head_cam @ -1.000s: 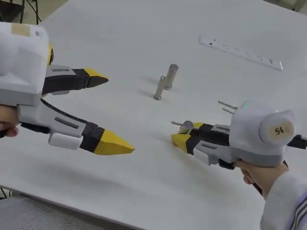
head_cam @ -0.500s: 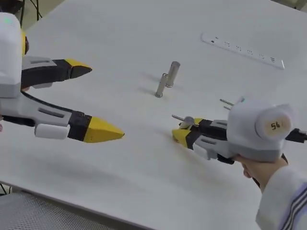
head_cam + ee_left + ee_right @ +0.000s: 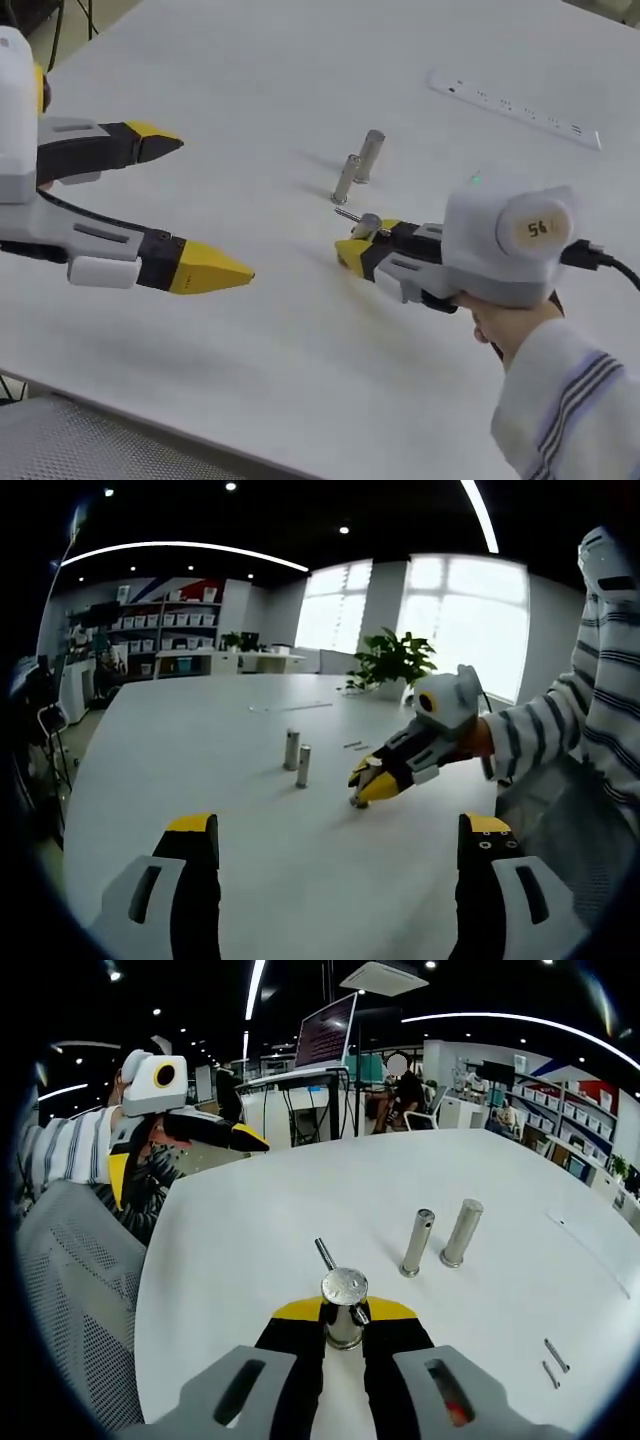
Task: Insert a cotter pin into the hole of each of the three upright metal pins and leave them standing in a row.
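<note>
Clamping a metal pin (image 3: 344,1305) with a cotter pin (image 3: 325,1252) through it, the right hand-held gripper (image 3: 343,1322) is sitting just behind two upright pins (image 3: 417,1242). The left hand-held gripper (image 3: 215,208) is gaping, empty. Risk: the protruding cotter pin is likely catching and toppling those neighbours during set-down.

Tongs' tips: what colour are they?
The tips are bright yellow, with black just behind them; the head view shows them best.

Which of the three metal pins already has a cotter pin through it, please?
The metal pin clamped in the right gripper: a cotter pin juts from its side. The two standing pins show none.
</note>
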